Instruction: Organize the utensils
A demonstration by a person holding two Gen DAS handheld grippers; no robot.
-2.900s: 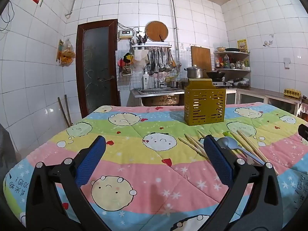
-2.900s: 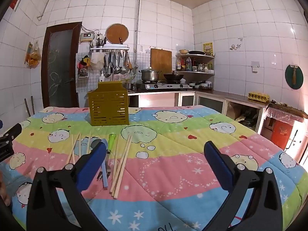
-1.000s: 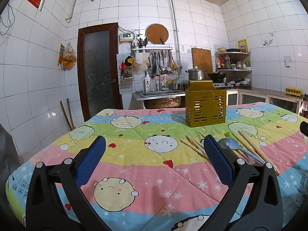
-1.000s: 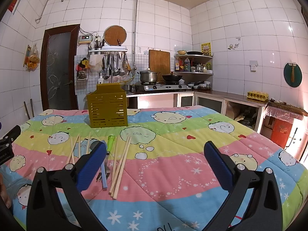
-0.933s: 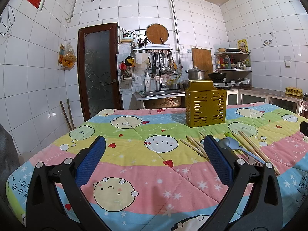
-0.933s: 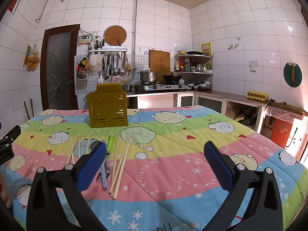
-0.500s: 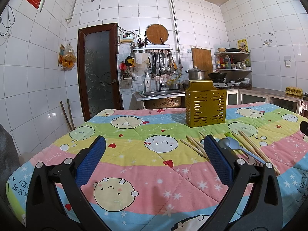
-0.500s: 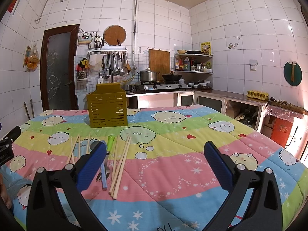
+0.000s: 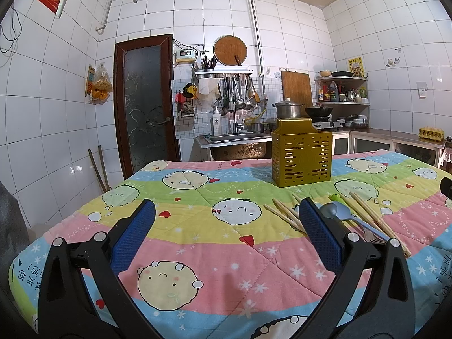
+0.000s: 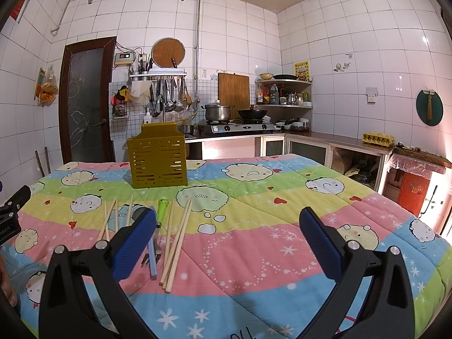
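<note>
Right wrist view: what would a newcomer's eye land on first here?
The cartoon-face quilt covering the table, then the yellow slotted utensil holder standing upright at its far side. Nearer, chopsticks, a fork and a spoon lie loose beside the open right claw.

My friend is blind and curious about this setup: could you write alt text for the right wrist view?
An open gripper with blue-padded jaws hovers over a colourful cartoon quilt in a white-tiled kitchen. Chopsticks, a fork and a green-handled utensil lie loose to its left, with a yellow slotted holder standing upright beyond them.
</note>
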